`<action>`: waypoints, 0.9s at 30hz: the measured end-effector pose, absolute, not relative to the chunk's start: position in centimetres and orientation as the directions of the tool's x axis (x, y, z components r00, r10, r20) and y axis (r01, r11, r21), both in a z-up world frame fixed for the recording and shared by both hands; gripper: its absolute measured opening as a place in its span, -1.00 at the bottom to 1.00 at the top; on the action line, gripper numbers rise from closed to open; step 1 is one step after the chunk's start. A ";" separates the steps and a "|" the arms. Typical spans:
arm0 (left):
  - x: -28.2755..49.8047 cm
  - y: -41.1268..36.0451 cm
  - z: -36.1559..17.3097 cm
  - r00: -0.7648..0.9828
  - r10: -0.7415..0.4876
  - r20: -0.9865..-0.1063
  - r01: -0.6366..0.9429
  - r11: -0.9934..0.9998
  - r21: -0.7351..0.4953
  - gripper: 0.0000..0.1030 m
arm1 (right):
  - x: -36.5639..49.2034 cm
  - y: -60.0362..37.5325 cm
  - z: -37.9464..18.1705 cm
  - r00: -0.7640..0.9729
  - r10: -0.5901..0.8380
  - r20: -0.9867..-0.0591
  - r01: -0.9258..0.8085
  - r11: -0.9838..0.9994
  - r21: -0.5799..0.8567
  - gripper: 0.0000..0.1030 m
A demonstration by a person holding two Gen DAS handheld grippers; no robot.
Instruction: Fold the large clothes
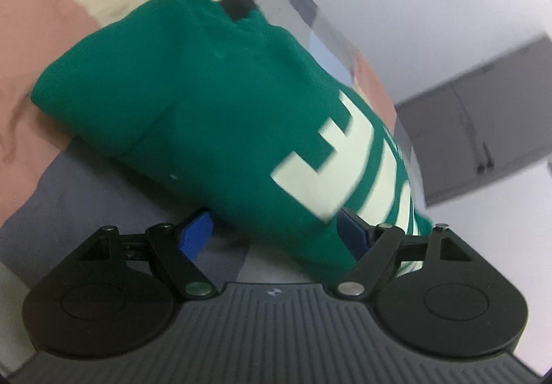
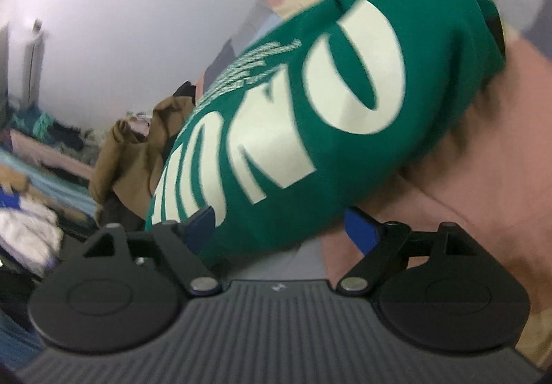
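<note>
A green sweatshirt (image 1: 207,101) with big cream letters is folded into a thick bundle and held up off the patchwork bedspread (image 1: 41,49). My left gripper (image 1: 276,235) has its blue pads (image 1: 195,234) on either side of the bundle's near edge and is shut on it. My right gripper (image 2: 279,228) grips the other end of the same sweatshirt (image 2: 310,101), its blue pads (image 2: 360,228) pressed on the fabric. Both views are tilted and blurred by motion.
A brown garment (image 2: 131,156) lies heaped to the left in the right wrist view, with more piled clothes (image 2: 31,211) beyond it. A grey cabinet (image 1: 483,118) stands against the white wall. The bedspread has pink, beige and grey patches.
</note>
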State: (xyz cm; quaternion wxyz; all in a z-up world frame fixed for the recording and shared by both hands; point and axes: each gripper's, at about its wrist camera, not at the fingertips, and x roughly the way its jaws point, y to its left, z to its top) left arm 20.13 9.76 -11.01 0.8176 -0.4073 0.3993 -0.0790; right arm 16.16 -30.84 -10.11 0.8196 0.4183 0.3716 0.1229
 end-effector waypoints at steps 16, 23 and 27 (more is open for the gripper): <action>23.9 11.1 -8.2 0.792 -0.454 -0.409 -0.028 0.641 -0.767 -0.48 | 20.0 -34.5 -8.0 0.820 0.453 -0.350 0.052 0.550 0.834 0.02; 26.3 11.2 -9.6 0.779 -0.429 -0.457 -0.062 0.672 -0.738 -0.52 | 22.6 -35.2 -9.0 0.819 0.410 -0.402 0.084 0.607 0.790 -0.34; 25.9 11.0 -10.6 0.771 -0.413 -0.486 -0.083 0.690 -0.719 -0.52 | 22.7 -34.8 -10.4 0.806 0.398 -0.437 0.101 0.635 0.766 -0.35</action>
